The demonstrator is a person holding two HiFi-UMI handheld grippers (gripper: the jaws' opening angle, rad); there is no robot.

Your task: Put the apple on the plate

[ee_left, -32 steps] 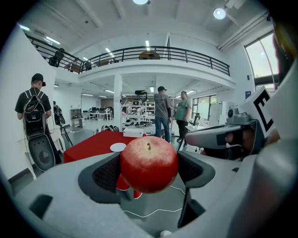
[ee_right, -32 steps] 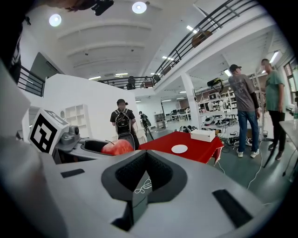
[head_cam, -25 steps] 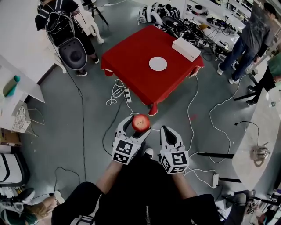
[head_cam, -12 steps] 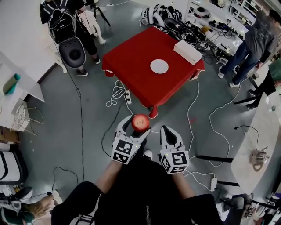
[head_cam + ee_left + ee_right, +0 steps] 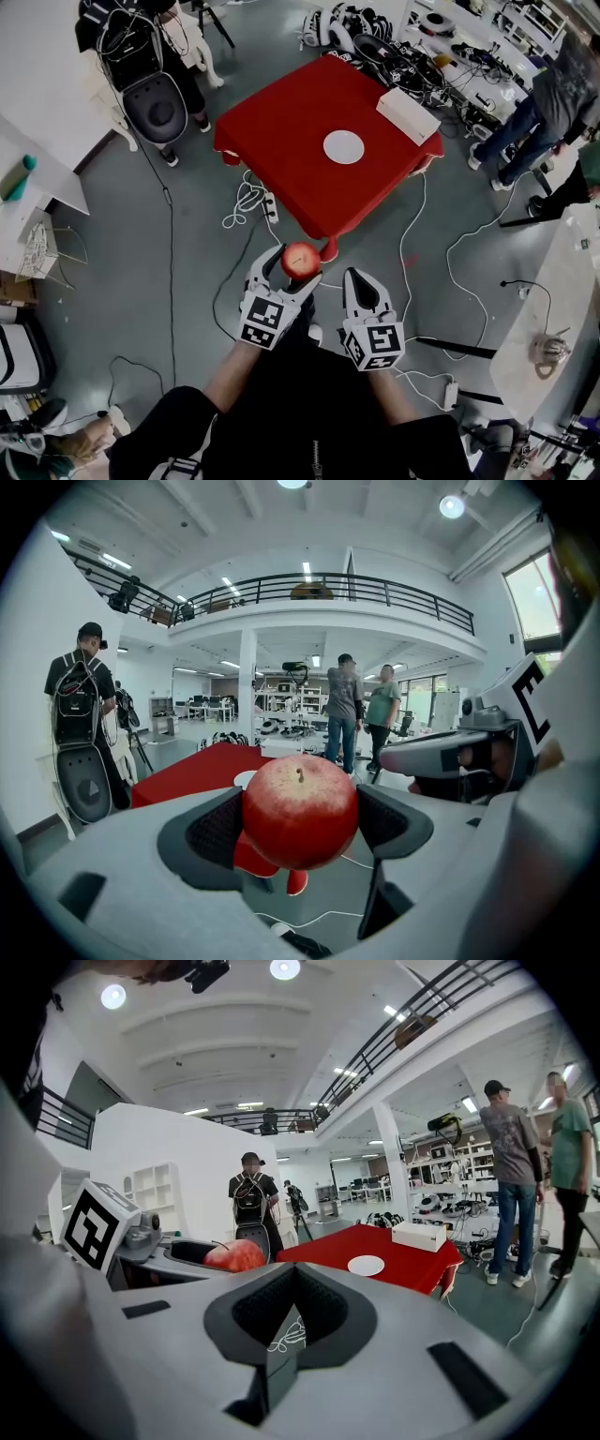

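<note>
Grey floor with cables (image 5: 246, 202) lies before the red table (image 5: 272, 131), where the white plate (image 5: 343, 146) is set, well apart from the apple (image 5: 300, 260). The apple is clamped between the left gripper's (image 5: 292, 271) jaws, stem up, with no marked long axis. The right gripper (image 5: 362, 285) is closed on nothing. The apple should be carried level and lowered centrally onto the plate before release.

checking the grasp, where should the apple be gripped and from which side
Around its widest middle, from the side with the stem up, as the left gripper holds the apple: its round belly seats between the cupped pads.
</note>
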